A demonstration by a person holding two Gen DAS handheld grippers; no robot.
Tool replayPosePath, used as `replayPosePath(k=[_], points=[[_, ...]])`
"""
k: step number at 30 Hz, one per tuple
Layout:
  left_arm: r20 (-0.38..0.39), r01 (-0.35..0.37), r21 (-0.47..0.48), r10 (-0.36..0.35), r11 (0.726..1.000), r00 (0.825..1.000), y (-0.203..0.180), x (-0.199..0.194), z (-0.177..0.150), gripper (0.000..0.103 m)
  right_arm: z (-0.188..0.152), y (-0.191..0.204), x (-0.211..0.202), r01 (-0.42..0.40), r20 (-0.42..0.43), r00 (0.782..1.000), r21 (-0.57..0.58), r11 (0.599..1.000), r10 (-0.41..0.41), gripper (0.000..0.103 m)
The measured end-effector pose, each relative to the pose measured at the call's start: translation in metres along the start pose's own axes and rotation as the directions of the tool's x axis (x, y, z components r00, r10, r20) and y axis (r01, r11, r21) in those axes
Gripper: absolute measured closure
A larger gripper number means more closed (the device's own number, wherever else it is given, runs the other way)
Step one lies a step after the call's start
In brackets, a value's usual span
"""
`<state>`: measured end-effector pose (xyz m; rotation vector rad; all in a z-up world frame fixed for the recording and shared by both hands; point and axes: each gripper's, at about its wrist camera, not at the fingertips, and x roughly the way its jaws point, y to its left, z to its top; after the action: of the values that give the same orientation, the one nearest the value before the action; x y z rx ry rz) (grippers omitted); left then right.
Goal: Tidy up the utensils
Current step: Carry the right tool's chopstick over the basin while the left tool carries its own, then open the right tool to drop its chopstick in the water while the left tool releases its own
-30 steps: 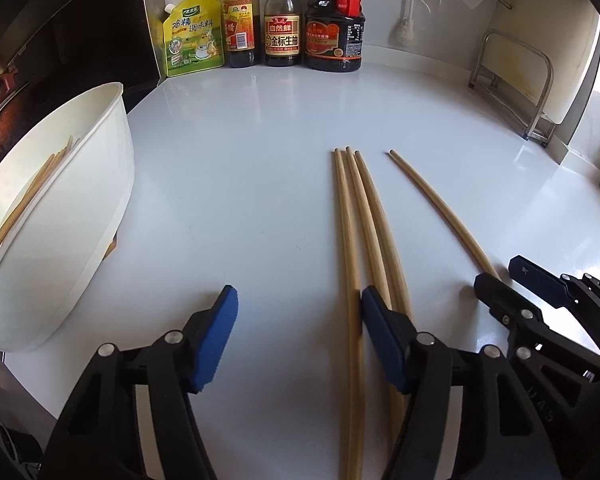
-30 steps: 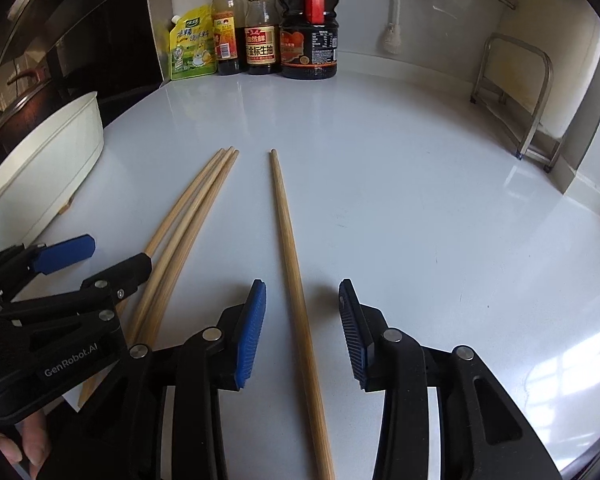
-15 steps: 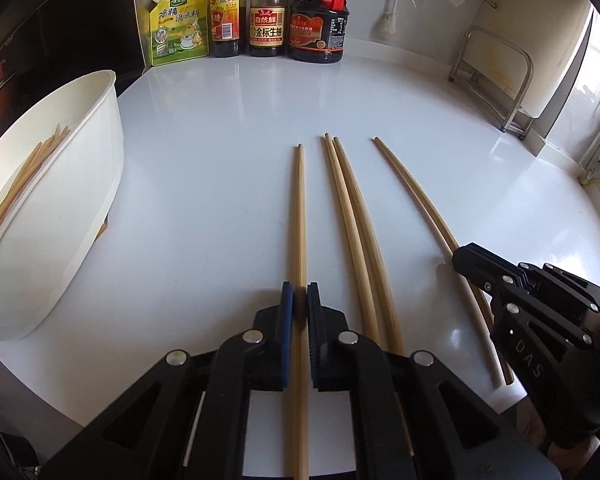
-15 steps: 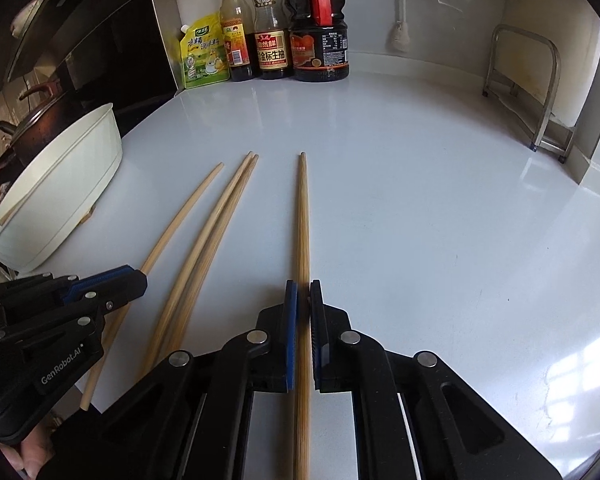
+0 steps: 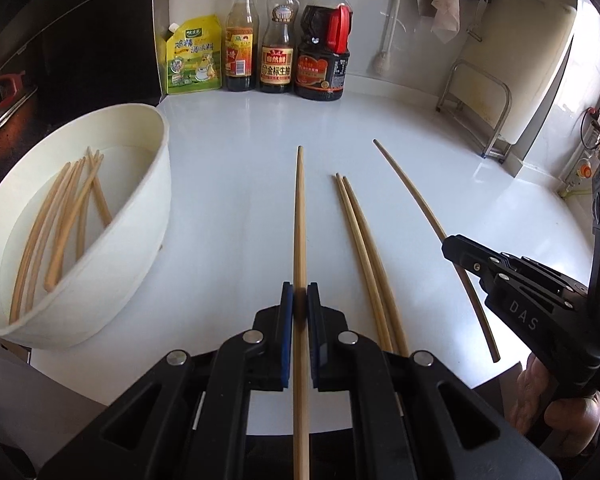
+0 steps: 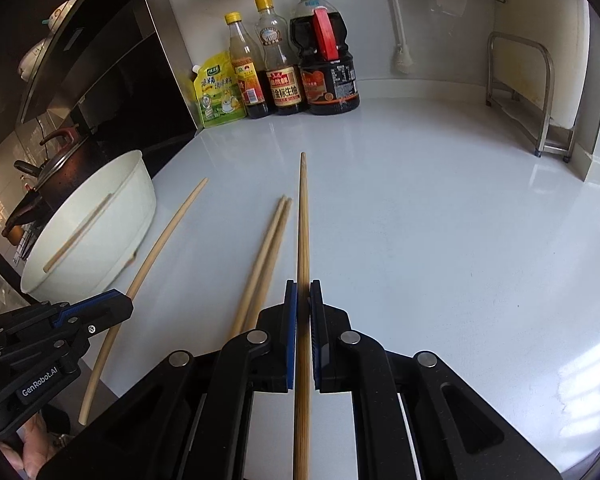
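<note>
Left gripper [image 5: 300, 300]: its blue pads are clamped on one chopstick [image 5: 300, 216], which runs straight forward between them and points toward the bottles.
Right gripper [image 6: 303, 300]: its pads are pinched tight on a second chopstick [image 6: 303, 220], gripped along the shaft, tip pointing forward and clear of the counter.
Each gripper in the other's view: the right one shows at the right edge of the left view [image 5: 512, 280] with its chopstick [image 5: 420, 208] running through it; the left one shows at the lower left of the right view [image 6: 56, 320] with its chopstick [image 6: 156, 248].
Loose pair of chopsticks [image 5: 364, 248]: lying side by side and touching on the white counter [image 5: 440, 128], between the two held sticks.
White bowl [image 5: 132, 264]: on the counter's left edge, well apart from the loose pair; several chopsticks [image 5: 64, 216] lie inside, leaning against its wall.
Back of the counter: a green pouch [image 5: 194, 60], two slim sauce bottles [image 5: 260, 60] and a dark jug with a red handle [image 5: 324, 64] stand in a row by the wall.
Right side: a metal rack [image 5: 484, 108] stands by the wall.
</note>
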<state>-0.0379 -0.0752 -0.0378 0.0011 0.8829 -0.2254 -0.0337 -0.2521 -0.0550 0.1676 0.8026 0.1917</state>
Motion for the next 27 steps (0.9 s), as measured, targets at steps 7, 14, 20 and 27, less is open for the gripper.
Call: replayPosePath(k=[7,14,20,27], points=[[0.136,0.016,-0.058,-0.008,0.998,0.991,0.053,-0.060,0.033,0.095,0.035,0.051,-0.013,-0.122,0.041,0.992,0.047,0.991,0.120,0.097],[0.165,-0.073,-0.149,0.098,0.986,0.981,0.139,-0.083,0.052,0.095,0.073,0.144,0.013,-0.264,0.010,0.964,-0.018,0.964,0.264,0.097],[0.133,-0.139,-0.187,0.165,0.973,0.977,0.191,-0.075,0.052,0.095,0.082,0.216,0.053,-0.330,-0.074,0.943,-0.059,0.942,0.325,0.097],[0.090,-0.145,-0.220,0.168,0.965,0.982,0.217,-0.053,0.047,0.095,0.086,0.246,0.089,-0.293,-0.124,0.951,-0.082,0.953,0.282,0.097]])
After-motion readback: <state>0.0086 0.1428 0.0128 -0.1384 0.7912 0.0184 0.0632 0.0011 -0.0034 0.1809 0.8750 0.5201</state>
